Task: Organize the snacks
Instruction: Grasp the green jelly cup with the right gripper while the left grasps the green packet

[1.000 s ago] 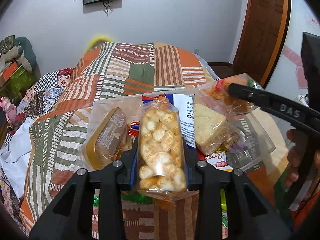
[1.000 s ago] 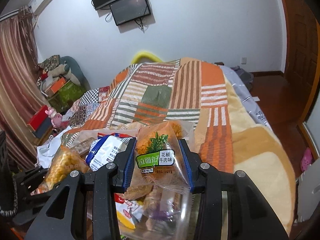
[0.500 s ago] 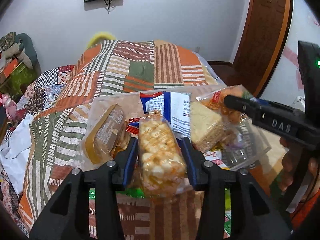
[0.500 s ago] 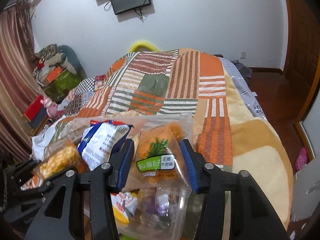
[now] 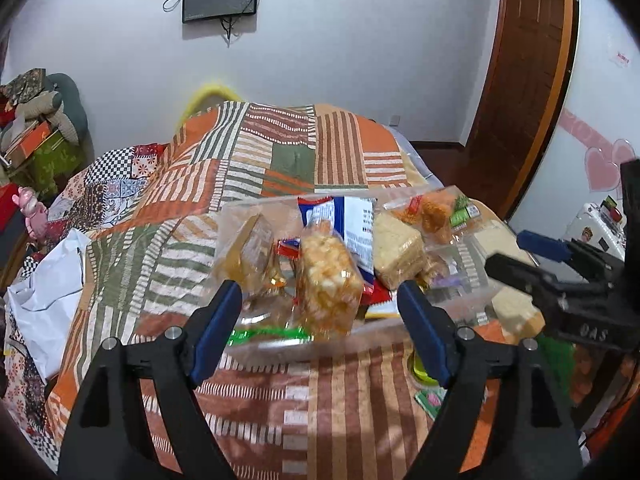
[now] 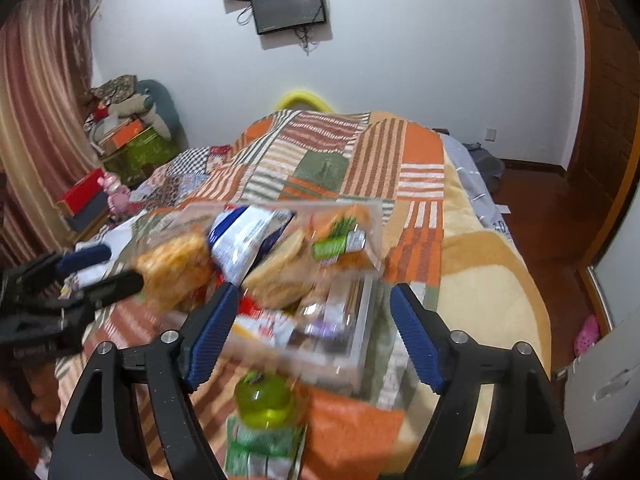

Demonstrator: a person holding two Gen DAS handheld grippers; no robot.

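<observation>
Left claw (image 5: 320,308) opening, puffed-snack packet (image 5: 328,284) loose (blurred), clear bin (image 5: 472,300) smeared

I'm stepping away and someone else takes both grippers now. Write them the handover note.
Left gripper: jaws opening, pads clear of the puffed snack pack, which sits in the clear tray.
Right gripper: jaws opening, nothing pressed between the pads; the orange snack pack with the green label lies on top of the pile in the tray.
Tray stands on the striped blanket, already holding a blue-and-white bag, a pale cracker block and other packs.
Done: both packs are in the tray.
Left: a green-lidded jar and a green packet lie on the blanket outside the tray.
</observation>
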